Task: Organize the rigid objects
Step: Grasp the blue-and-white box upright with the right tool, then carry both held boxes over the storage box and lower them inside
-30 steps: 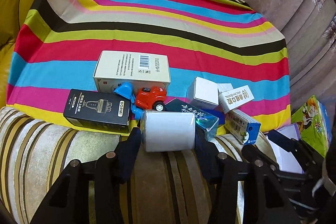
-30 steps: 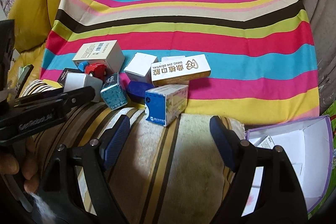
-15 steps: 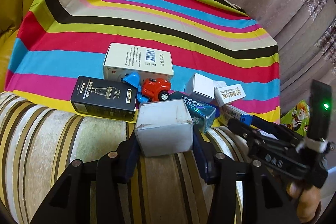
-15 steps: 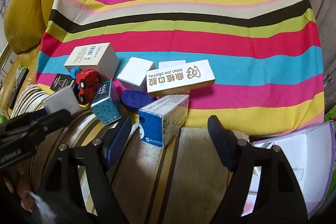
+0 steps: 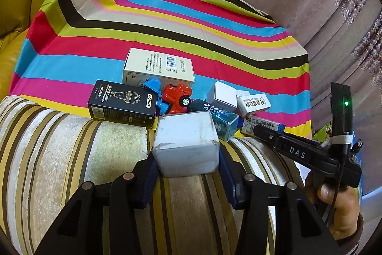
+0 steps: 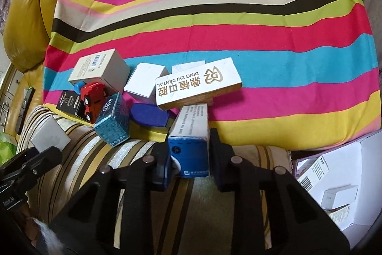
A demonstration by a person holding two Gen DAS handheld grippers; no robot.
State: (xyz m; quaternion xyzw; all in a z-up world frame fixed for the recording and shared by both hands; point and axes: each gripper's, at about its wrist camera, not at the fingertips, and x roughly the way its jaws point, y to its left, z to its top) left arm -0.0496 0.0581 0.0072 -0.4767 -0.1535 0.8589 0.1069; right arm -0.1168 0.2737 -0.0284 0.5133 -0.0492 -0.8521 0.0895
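At the bottom of the left wrist view, the left tongs [image 5: 186, 173] are black plastic frames with cut-out openings, silver round screws and dark blue pads. The right tongs [image 6: 188, 154], at the bottom of the right wrist view, look the same. At the right edge of the left view, their black body reads "DAS", with a green light, a white tie and a thin black cable.

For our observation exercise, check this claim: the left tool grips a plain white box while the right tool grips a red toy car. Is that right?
Not quite. The right tool grips a blue-and-white cardboard box, as the right wrist view shows; the red toy car lies free among the boxes. The left tool does grip the plain white box.
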